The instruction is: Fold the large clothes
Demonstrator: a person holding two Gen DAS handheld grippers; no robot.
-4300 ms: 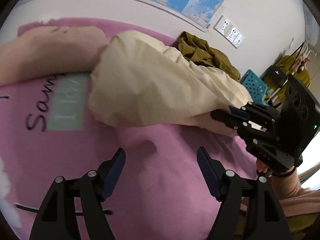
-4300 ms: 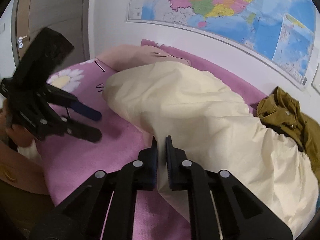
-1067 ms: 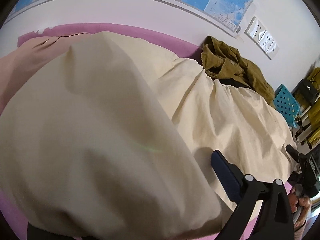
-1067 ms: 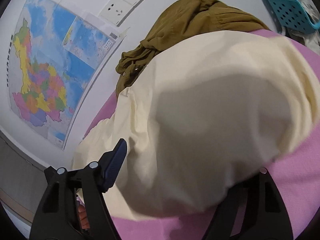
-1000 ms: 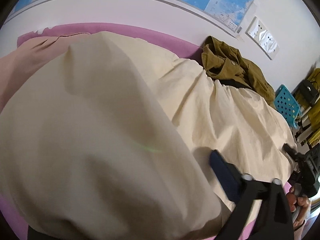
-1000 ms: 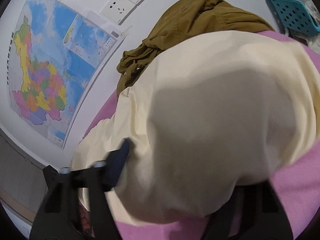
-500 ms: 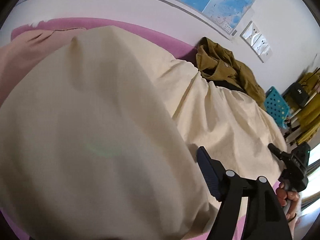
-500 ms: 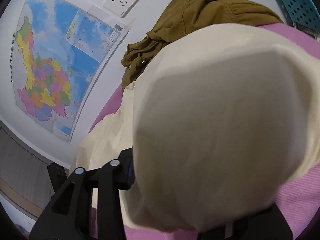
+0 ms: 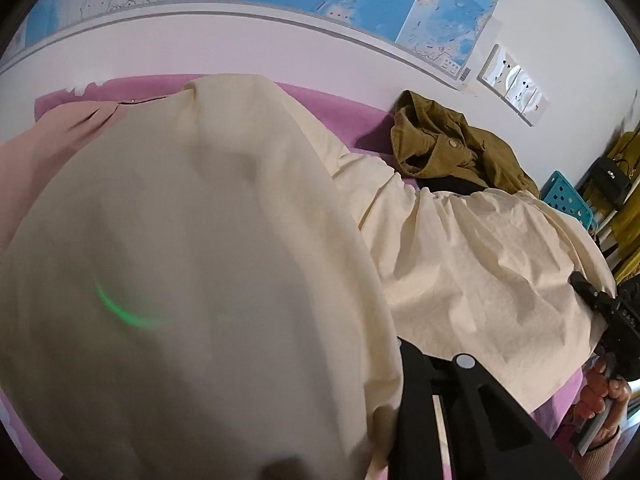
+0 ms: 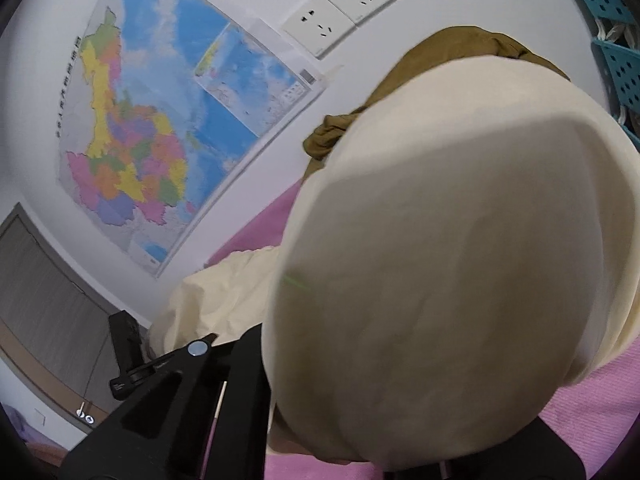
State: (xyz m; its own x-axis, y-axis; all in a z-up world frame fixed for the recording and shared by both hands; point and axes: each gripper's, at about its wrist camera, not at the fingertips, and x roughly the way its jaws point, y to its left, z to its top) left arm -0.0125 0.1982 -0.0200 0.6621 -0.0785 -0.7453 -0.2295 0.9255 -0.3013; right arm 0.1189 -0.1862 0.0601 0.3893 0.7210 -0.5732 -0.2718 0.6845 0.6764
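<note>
The cream garment [image 9: 460, 264] lies across the pink bed [image 9: 344, 108] and billows over both lenses. It hides most of the left gripper [image 9: 394, 412] and right gripper [image 10: 280, 396]; both sets of jaws are closing with cloth between them, their pads' contact unseen.

One cream garment [image 9: 460, 248], one olive-brown jacket [image 9: 448, 152], one pink pillow [image 9: 44, 148], one wall map [image 10: 160, 112], three wall sockets [image 10: 352, 0], two claws: left [image 9: 400, 412], right [image 10: 264, 392].
</note>
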